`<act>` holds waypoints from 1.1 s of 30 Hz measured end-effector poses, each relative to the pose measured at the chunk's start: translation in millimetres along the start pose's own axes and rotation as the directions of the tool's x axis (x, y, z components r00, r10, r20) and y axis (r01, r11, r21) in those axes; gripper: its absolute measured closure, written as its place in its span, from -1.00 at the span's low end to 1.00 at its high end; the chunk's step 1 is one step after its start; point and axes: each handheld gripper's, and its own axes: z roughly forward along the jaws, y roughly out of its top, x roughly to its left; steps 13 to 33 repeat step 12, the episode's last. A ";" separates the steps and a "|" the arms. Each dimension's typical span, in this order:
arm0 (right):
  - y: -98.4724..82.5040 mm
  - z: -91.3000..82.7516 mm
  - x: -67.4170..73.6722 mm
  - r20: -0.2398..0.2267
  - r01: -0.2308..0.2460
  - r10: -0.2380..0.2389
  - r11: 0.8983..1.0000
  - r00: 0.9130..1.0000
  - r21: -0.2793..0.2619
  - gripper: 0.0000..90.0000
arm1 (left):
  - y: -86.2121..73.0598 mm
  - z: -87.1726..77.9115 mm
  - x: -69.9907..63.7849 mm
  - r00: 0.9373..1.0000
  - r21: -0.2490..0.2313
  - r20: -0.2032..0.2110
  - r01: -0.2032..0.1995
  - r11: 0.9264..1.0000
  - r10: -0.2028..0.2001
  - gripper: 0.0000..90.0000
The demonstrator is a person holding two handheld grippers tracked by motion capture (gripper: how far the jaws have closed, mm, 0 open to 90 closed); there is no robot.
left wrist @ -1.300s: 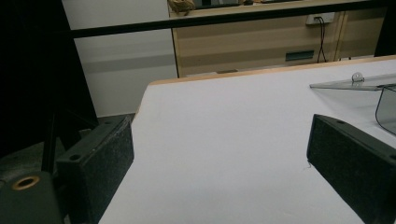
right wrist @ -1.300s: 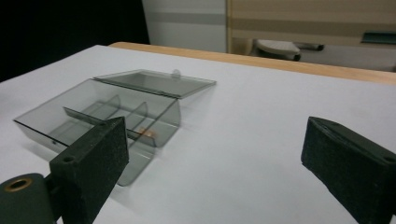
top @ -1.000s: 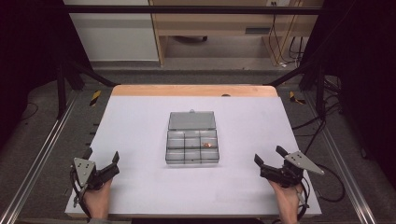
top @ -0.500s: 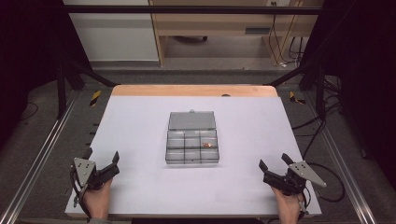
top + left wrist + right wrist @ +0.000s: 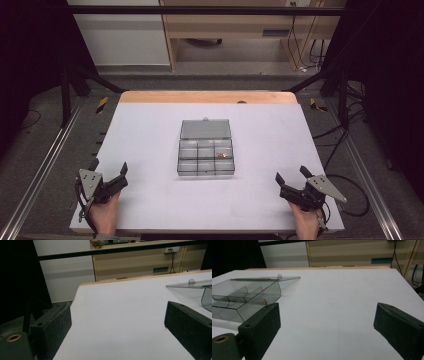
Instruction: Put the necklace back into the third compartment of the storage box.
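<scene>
A clear plastic box (image 5: 205, 155) is sitting in the middle of the white table (image 5: 150, 130), its lid (image 5: 205, 129) lying folded back flat on the far side. The box is divided into small compartments, and a small orange-red bit (image 5: 223, 155) is lying in one of the compartments on the right side of the middle row; what it is I cannot make out.

The person is holding the left gripper (image 5: 108, 174) low over the near left corner of the table, the hand (image 5: 104, 216) coming in from the bottom edge. Its jaws are standing wide apart with nothing between them, only bare table showing in the gap. From the left gripper view, the edge of the lid (image 5: 186, 284) and a corner of the box (image 5: 207, 296) are peeking in at the far right, well apart from the jaws.

The right gripper (image 5: 291, 178) is hovering over the near right corner, the other hand (image 5: 306, 226) behind it. Its jaws are also spread wide and gripping nothing. In the right gripper view, the box (image 5: 244, 300) is lying off to the left beyond the left jaw, its lid (image 5: 265, 278) stretched out flat behind it.

Both grippers are well apart from the box, one on each side of it.
</scene>
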 end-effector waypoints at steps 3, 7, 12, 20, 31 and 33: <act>-1.1 -0.3 0.4 0.000 -0.001 0.001 1.000 1.000 -0.002 -0.83 | 0.0 0.0 0.2 1.000 -0.001 0.000 0.002 1.000 -0.002 -0.84; -3.0 -1.5 1.2 0.000 0.000 0.000 1.000 1.000 -0.008 -0.83 | 0.0 0.0 0.3 1.000 0.000 0.001 0.002 1.000 -0.002 -0.84; -3.9 -1.6 1.9 -0.007 0.000 0.000 1.000 1.000 -0.017 -0.83 | 0.1 0.1 0.3 1.000 0.001 0.001 0.002 1.000 -0.002 -0.84; -3.9 -1.6 1.9 -0.007 0.000 0.000 1.000 1.000 -0.017 -0.83 | 0.1 0.1 0.3 1.000 0.001 0.001 0.002 1.000 -0.002 -0.84; -3.9 -1.6 1.9 -0.007 0.000 0.000 1.000 1.000 -0.017 -0.83 | 0.1 0.1 0.3 1.000 0.001 0.001 0.002 1.000 -0.002 -0.84; -3.9 -1.6 1.9 -0.007 0.000 0.000 1.000 1.000 -0.017 -0.83 | 0.1 0.1 0.3 1.000 0.001 0.001 0.002 1.000 -0.002 -0.84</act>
